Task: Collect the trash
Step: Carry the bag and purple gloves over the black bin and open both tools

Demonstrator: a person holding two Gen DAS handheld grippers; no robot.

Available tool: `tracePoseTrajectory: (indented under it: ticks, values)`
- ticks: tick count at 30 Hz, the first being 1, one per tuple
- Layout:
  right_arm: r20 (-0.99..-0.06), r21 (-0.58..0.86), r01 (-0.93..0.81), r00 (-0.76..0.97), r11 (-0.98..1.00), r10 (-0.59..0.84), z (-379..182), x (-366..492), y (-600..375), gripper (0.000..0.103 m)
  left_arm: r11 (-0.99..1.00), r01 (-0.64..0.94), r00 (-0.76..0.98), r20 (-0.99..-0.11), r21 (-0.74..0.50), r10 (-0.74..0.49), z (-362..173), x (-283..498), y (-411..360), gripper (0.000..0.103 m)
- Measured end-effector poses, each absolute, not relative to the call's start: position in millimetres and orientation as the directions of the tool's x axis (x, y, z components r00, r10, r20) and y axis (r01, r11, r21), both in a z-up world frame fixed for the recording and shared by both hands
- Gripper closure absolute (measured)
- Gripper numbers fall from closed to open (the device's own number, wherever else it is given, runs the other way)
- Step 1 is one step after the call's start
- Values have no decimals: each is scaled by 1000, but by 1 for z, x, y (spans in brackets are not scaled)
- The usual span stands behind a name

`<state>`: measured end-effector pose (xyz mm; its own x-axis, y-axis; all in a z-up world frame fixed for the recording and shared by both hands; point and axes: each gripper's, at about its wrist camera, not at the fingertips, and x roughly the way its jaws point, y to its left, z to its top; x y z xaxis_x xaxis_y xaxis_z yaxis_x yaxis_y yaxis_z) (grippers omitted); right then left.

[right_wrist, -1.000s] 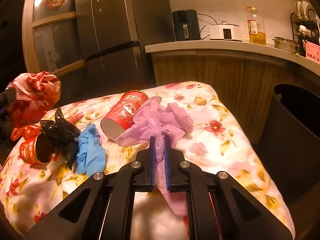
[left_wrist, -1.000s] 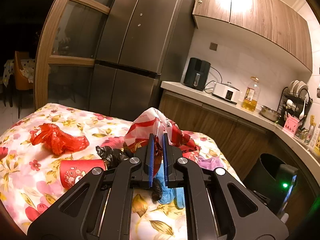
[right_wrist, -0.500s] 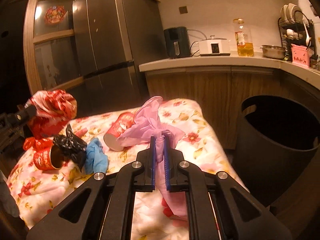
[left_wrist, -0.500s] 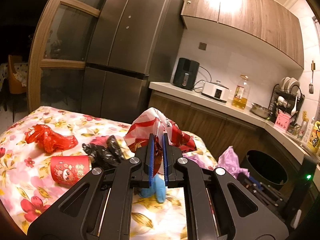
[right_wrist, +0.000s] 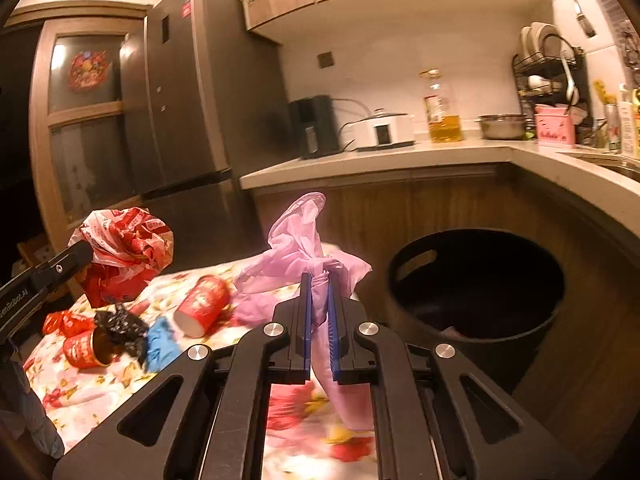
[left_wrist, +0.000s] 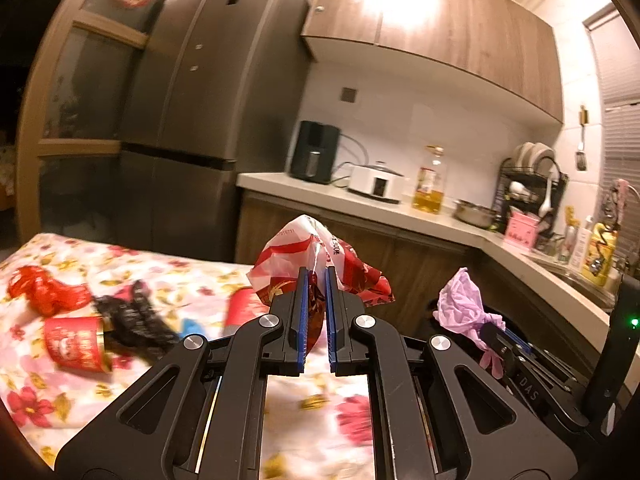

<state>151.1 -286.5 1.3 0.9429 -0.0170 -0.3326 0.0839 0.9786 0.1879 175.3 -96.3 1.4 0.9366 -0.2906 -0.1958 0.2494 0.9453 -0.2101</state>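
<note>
My left gripper (left_wrist: 315,276) is shut on a crumpled red-and-white plastic bag (left_wrist: 294,252), held in the air above the flowered table. The same bag (right_wrist: 128,240) shows at the left of the right wrist view. My right gripper (right_wrist: 319,280) is shut on a pink plastic glove (right_wrist: 298,236), lifted beside the open black bin (right_wrist: 476,280). From the left wrist view the pink glove (left_wrist: 460,300) hangs at the right, over the bin's dark mouth. On the table lie two red paper cups (right_wrist: 202,304) (right_wrist: 82,350), a black bag (right_wrist: 122,330), a blue glove (right_wrist: 160,344) and a red bag (left_wrist: 48,294).
A flowered cloth (right_wrist: 80,388) covers the table. Behind it stand a steel fridge (left_wrist: 208,100) and a wooden counter (right_wrist: 400,160) with a kettle, a cooker, an oil bottle, a pot and a dish rack. The counter curves round behind the bin.
Both grippers have risen and swung to the right with their loads, away from the table's litter. The black bin has grown large in the right wrist view.
</note>
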Motion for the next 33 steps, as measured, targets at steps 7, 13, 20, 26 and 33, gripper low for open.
tracePoseTrajectory:
  ticks: [7, 13, 20, 26, 33]
  values:
    - [-296, 192, 179, 948, 965, -117, 15, 140, -327, 95, 908, 377, 895, -178, -185, -408, 6, 181, -157, 96]
    - [-277, 211, 255, 941, 944, -192, 22, 137, -363, 95, 868, 462, 853, -177, -180, -491, 6, 190, -205, 96]
    - [-269, 224, 288, 937, 931, -225, 24, 142, -388, 95, 839, 519, 817, -195, -163, -543, 0, 205, -248, 96]
    - [-270, 237, 293, 936, 926, -227, 21, 147, -401, 95, 822, 544, 794, -212, -169, -569, -6, 216, -268, 96]
    - [-267, 244, 291, 937, 925, -225, 20, 152, -407, 95, 809, 563, 776, -227, -170, -588, -11, 228, -281, 96]
